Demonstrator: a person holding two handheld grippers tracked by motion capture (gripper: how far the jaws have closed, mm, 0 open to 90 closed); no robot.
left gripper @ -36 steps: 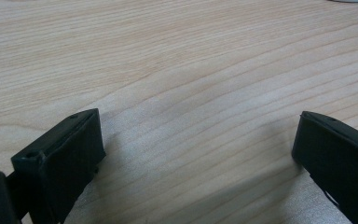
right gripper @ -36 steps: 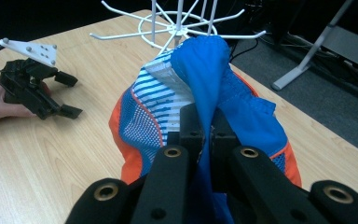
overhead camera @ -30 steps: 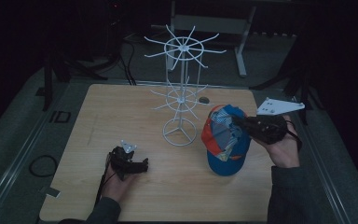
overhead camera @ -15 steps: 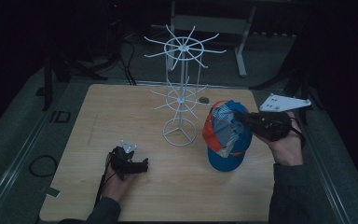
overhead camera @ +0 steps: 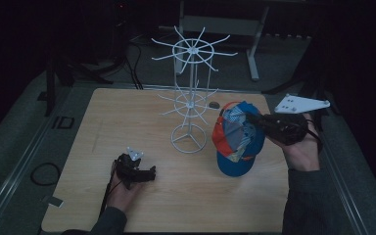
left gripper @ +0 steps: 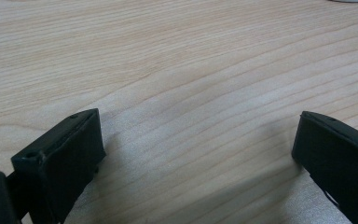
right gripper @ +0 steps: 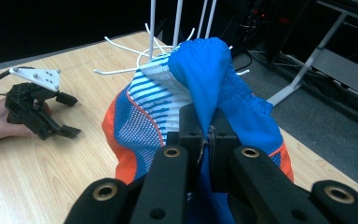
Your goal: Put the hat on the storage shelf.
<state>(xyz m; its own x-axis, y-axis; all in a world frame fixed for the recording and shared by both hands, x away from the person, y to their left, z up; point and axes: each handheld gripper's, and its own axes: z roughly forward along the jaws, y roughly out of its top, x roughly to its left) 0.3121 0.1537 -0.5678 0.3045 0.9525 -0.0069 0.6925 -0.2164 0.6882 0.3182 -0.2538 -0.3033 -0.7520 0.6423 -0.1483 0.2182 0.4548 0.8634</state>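
A blue, orange and white striped cap (overhead camera: 237, 139) hangs above the right side of the wooden table (overhead camera: 127, 122), its brim pointing down. My right gripper (overhead camera: 250, 118) is shut on the cap's blue fabric; in the right gripper view the jaws pinch a fold of the cap (right gripper: 205, 88). A white wire rack (overhead camera: 191, 93) with spoke-like hooks stands just left of the cap. My left gripper (overhead camera: 151, 174) rests low over the table's front left, open and empty, its pads (left gripper: 60, 158) wide apart over bare wood. The right gripper view shows the left gripper (right gripper: 67, 116) too.
A small dark object (overhead camera: 214, 105) lies on the table behind the rack. A metal frame (overhead camera: 225, 24) stands on the floor beyond the table. Cables (overhead camera: 44, 174) lie on the floor at the left. Bare wood spreads across the table's left and front.
The right gripper has lifted the cap a little higher and nearer the rack. The left gripper has stayed in place.
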